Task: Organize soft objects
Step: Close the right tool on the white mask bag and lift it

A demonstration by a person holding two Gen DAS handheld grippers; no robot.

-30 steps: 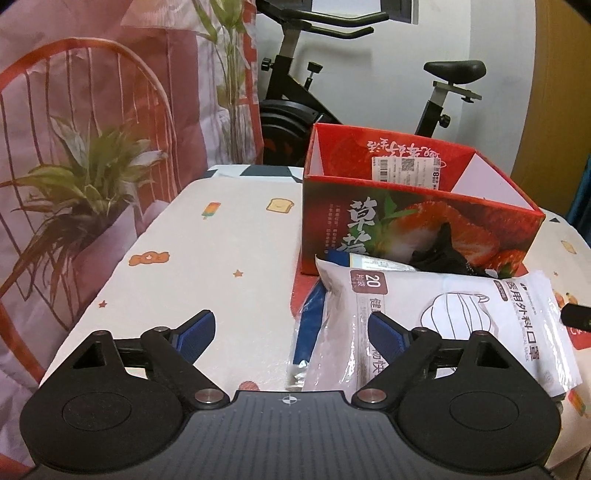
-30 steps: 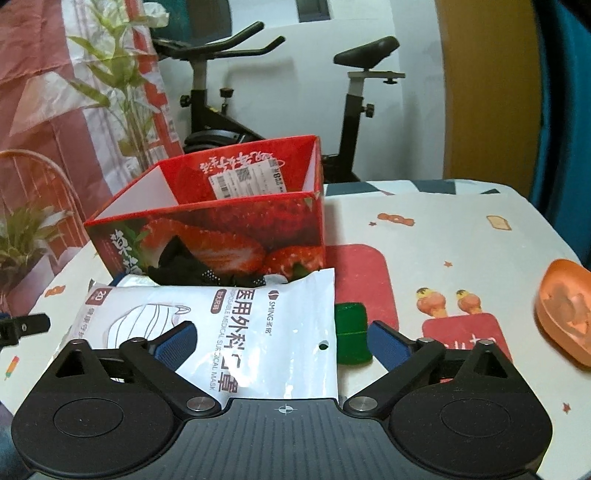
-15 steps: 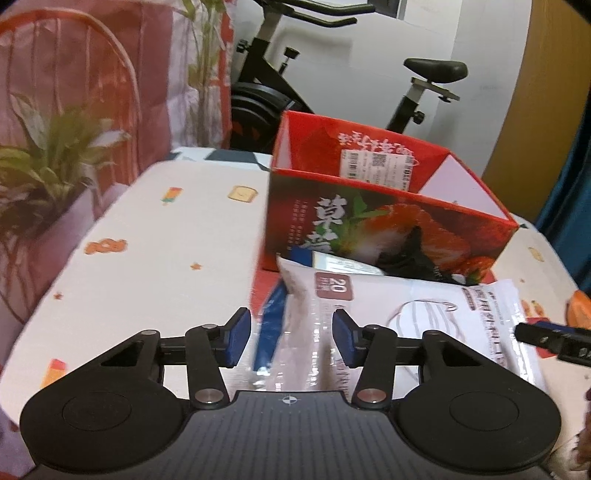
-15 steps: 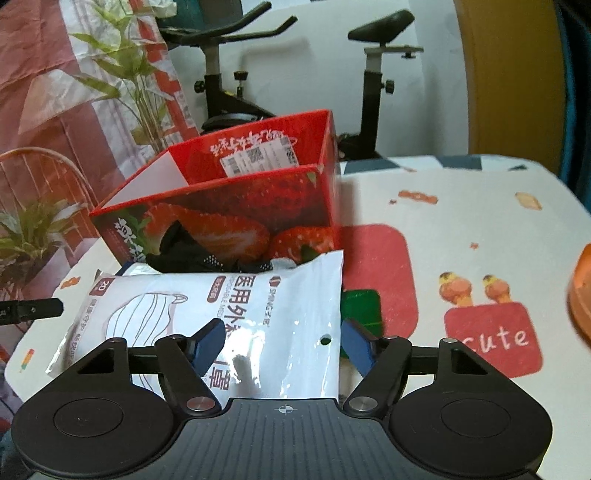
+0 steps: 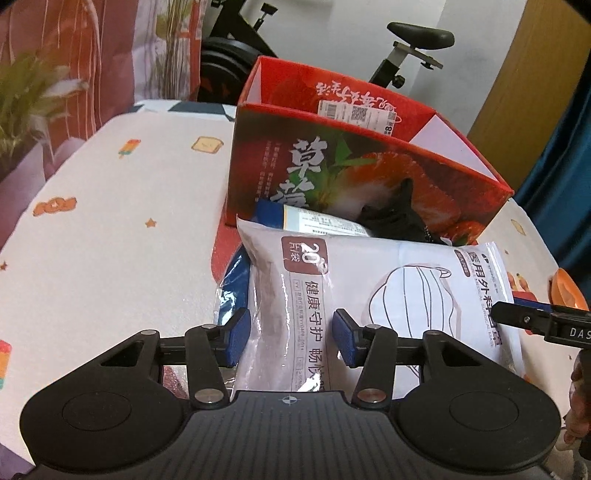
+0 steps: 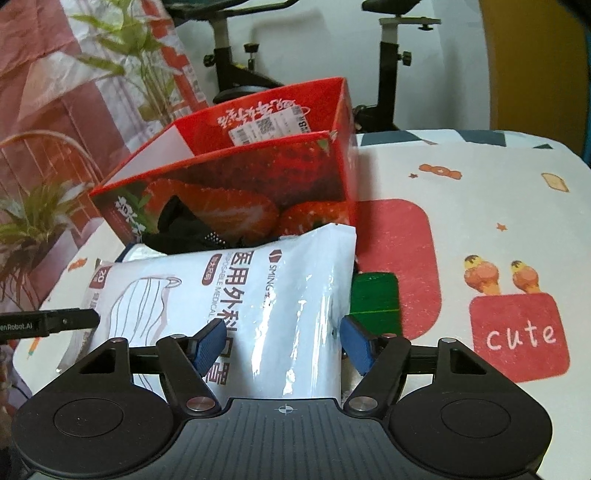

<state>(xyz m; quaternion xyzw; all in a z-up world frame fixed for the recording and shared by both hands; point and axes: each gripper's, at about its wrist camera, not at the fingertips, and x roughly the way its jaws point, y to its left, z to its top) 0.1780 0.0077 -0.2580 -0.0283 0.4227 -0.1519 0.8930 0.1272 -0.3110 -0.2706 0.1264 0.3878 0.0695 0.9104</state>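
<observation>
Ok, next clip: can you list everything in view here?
mask bag: one, white, on the table in front of the box
strawberry box: one, red, open-topped, behind the bag
black fabric: one, between box and bag
blue packet: one, blue-white, under the bag's far left corner
green item: one, beside the bag's right edge
orange item: one, far right
tablecloth: white, cartoon prints
exercise bike: black, behind the table
plant: green, left
left tongs, right tongs: black, blue pads; jaws just been closing, now part open, one at each end of the bag
</observation>
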